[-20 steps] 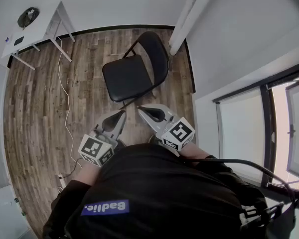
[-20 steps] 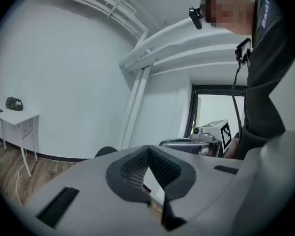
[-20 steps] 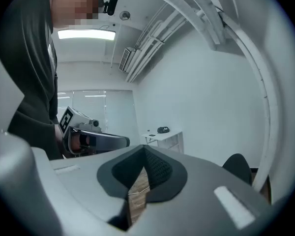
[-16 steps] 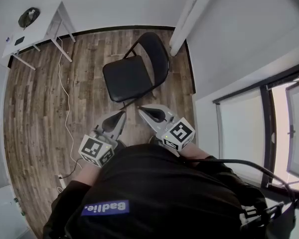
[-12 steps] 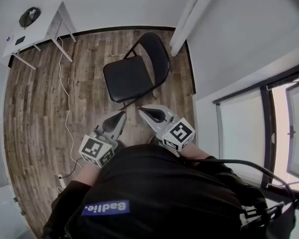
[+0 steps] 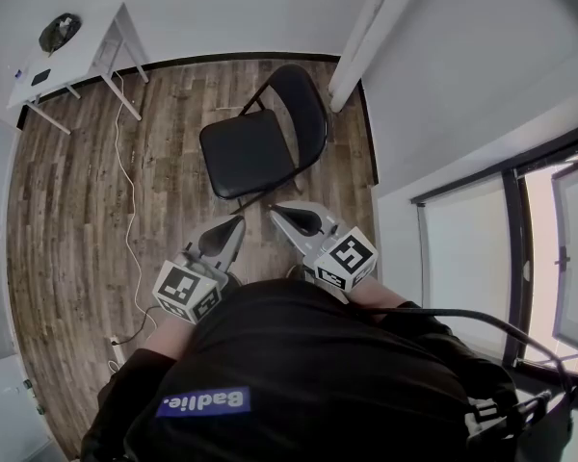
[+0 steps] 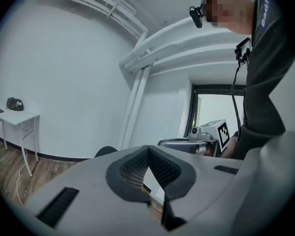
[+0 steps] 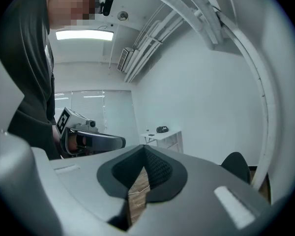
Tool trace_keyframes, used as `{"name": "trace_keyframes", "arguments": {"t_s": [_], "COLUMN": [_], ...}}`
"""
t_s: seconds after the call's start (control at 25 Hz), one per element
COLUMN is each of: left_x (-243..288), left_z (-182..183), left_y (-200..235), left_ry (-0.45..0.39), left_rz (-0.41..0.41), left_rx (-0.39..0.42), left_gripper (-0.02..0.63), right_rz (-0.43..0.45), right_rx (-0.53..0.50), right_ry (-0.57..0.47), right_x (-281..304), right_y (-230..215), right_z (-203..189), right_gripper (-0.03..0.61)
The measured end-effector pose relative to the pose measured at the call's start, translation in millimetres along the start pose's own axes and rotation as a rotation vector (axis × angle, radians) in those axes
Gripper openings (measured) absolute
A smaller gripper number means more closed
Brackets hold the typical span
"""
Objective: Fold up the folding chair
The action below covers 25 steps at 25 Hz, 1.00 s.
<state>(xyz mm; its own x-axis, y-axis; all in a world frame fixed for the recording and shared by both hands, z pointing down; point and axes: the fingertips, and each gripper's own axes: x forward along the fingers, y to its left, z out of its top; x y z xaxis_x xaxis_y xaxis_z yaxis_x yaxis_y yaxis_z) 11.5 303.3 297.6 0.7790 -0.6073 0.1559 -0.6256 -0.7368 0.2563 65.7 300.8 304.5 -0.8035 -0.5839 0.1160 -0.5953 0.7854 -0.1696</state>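
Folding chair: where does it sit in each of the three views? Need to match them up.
Head view: folding chair at upper middle, unfolded, seat facing up.
Left gripper view: only its dark backrest peeks out low, left of centre.
Right gripper view: backrest at lower right.
Shared landmark: the white table by the wall, far left and mid-frame.

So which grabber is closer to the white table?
Left. The left gripper is toward the white table; the right gripper sits beyond it, farther away.
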Motion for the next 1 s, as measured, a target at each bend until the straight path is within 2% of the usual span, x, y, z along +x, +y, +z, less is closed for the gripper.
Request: {"name": "trace_keyframes", "arguments": {"t_s": [0.28, 0.72, 1.0], "left_x": [8.7, 32.7, 29.8], "left_z": [4.5, -7.9, 1.1], "left_y": [-5.6, -20.7, 21.3], "left_ry": [-0.005, -0.027, -0.048], "left_rz": [0.027, 0.105, 0.123], "left_rx": [0.001, -0.010, -0.009], "left_gripper": [0.005, 0.005, 0.005], "right_rz": [0.019, 0.060, 0.076], "right_rx": [-0.005, -0.015, -0.028], "right_ry": [0.014, 0.030, 0.029], "right_x": [-7.2, -30.0, 9.7], "right_y": [-10.2, -36.2, -42.6], "right_z": [2.3, -13.6, -9.4], "right_gripper": [0.002, 0.002, 0.002]}}
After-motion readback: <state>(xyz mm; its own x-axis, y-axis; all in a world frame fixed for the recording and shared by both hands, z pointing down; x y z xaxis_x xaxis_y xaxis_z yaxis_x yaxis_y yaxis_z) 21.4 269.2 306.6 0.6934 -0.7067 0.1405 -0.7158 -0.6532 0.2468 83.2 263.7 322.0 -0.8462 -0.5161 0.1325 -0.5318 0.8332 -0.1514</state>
